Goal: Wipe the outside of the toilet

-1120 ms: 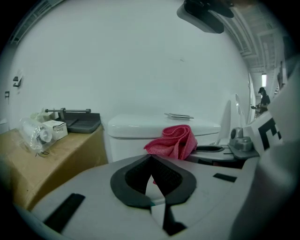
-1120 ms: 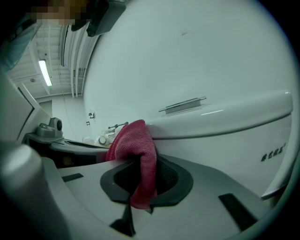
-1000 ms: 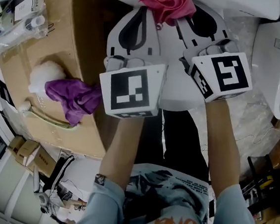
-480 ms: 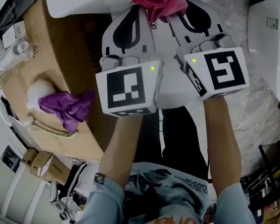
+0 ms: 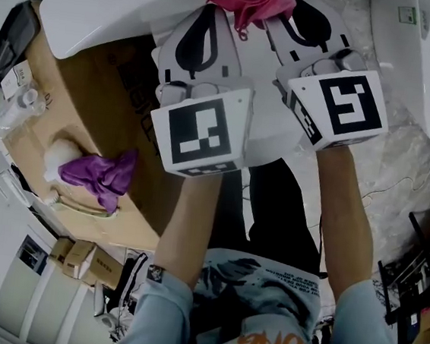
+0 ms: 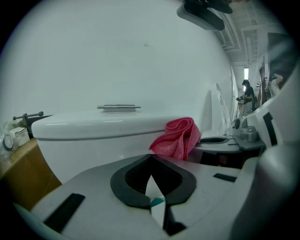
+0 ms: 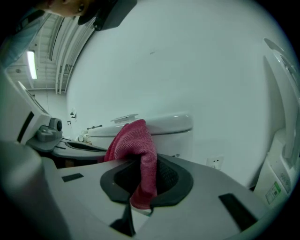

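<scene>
Cloth (image 7: pixel 136 150), crimson, hangs pinched between the jaws of my right hand-held gripper (image 7: pixel 140 206); my left hand-held gripper (image 6: pixel 157 204) is closed, empty, before the toilet tank (image 6: pixel 93 136).

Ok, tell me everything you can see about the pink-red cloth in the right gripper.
The crumpled pink-red cloth looks like woven microfibre, folded over itself in soft ridges. The right gripper is shut on it: the bulk bunches above the jaws and a narrow tail hangs down between them. It sits in front of the white toilet tank; whether it touches the tank cannot be told.
</scene>
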